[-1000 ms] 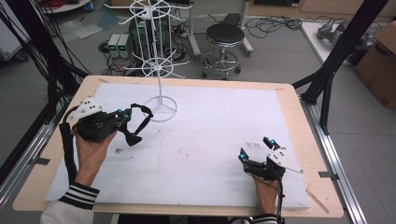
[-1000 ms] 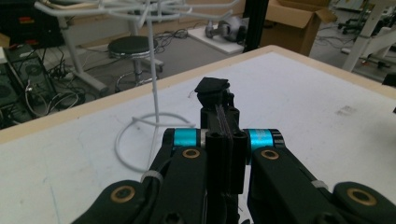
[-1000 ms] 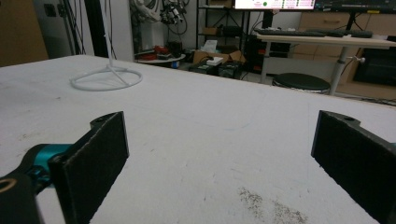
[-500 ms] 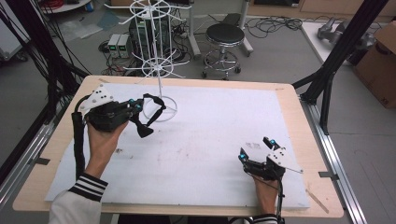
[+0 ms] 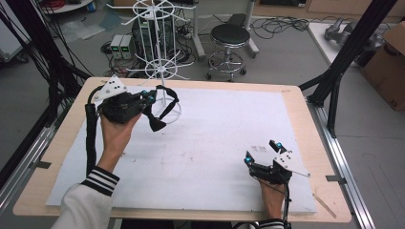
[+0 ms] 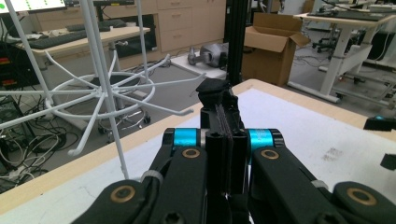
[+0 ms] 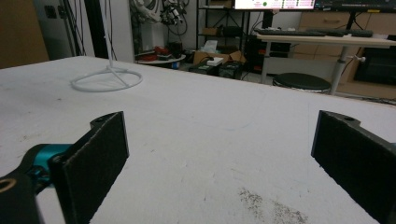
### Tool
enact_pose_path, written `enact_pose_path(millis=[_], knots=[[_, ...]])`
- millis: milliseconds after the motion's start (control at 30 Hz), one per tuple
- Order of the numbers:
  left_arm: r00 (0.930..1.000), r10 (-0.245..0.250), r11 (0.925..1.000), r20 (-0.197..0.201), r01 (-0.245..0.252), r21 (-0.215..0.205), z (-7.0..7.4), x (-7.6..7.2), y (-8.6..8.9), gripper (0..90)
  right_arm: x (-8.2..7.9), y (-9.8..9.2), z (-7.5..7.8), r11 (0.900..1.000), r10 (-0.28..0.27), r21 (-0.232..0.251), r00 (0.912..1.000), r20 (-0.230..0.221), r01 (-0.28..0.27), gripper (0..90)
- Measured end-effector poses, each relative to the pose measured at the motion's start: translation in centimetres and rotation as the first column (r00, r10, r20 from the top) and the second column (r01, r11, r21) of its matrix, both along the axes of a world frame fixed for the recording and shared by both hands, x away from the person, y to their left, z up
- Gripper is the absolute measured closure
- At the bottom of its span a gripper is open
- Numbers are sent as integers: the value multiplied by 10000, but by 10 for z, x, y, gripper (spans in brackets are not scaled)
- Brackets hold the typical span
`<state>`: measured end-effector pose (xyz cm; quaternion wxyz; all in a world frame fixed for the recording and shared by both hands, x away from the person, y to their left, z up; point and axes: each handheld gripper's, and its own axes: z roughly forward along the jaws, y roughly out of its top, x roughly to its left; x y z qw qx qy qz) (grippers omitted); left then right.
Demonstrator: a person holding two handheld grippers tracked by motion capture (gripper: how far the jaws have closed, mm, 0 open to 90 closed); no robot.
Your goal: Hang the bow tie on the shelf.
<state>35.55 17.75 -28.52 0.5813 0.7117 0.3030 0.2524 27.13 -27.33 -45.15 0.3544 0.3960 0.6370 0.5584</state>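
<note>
A white wire rack (image 5: 160, 71) stands at the far left of the white table mat (image 5: 215, 143), with its ring base (image 7: 106, 78) on the mat. My left gripper (image 5: 152, 98) is raised just left of the rack's pole and shut on a thin black band with a thicker end (image 5: 162, 107), which loops down beside the pole. In the left gripper view the band (image 6: 215, 91) is pinched upright in that gripper (image 6: 223, 116), close to a lower hook of the rack (image 6: 105, 93). My right gripper (image 5: 261, 151) rests open on the mat at the near right, nothing between its pads (image 7: 224, 140).
The mat covers a wooden table (image 5: 305, 124) framed by black posts. Beyond the far edge are a black stool (image 5: 230, 36), cables and boxes on the floor. A cardboard box (image 5: 389, 62) sits at the far right.
My left gripper has carried the black band away from the person and to the right, up to the rack's pole. The right gripper has stayed still and open.
</note>
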Motion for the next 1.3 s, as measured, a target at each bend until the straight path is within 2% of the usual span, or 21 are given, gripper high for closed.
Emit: enact_pose_path(millis=[200,367,533,633,800,900,967,1000,1233,1300], knots=[[9995,309,9995,-23,-309,108,-3,10,-4,891,0,0,0,10000,-1,80,10000,-29,2,29],[9967,793,9968,-162,-791,86,-10,22,-6,891,0,0,0,9999,-1,103,10000,-43,1,29],[9948,980,9952,-277,-977,117,-15,29,-7,891,0,-1,0,9999,6,124,10000,-30,-6,29],[9929,1167,9929,-224,-1162,246,-17,32,-9,891,0,-1,0,9999,8,133,10000,-33,-8,29],[9888,1446,9882,-361,-1424,566,-22,37,-10,891,-1,0,0,9999,15,128,10000,-33,-14,29],[9882,1493,9875,-331,-1473,563,-23,39,-10,891,0,-1,0,9999,9,110,10000,3,-9,29],[9879,1499,9867,-410,-1468,700,-25,40,-11,891,-1,-1,0,9999,9,117,10000,-1,-9,29],[9863,1601,9836,-406,-1559,902,-27,41,-12,891,-1,-1,0,9999,21,134,10000,2,-21,29],[9834,1725,9821,-559,-1674,859,-30,45,-11,888,-1,-1,0,9999,-4,122,10000,81,3,29],[9839,1649,9838,-682,-1592,829,-32,46,-10,880,-1,-1,0,9999,-4,133,10000,82,3,29]])
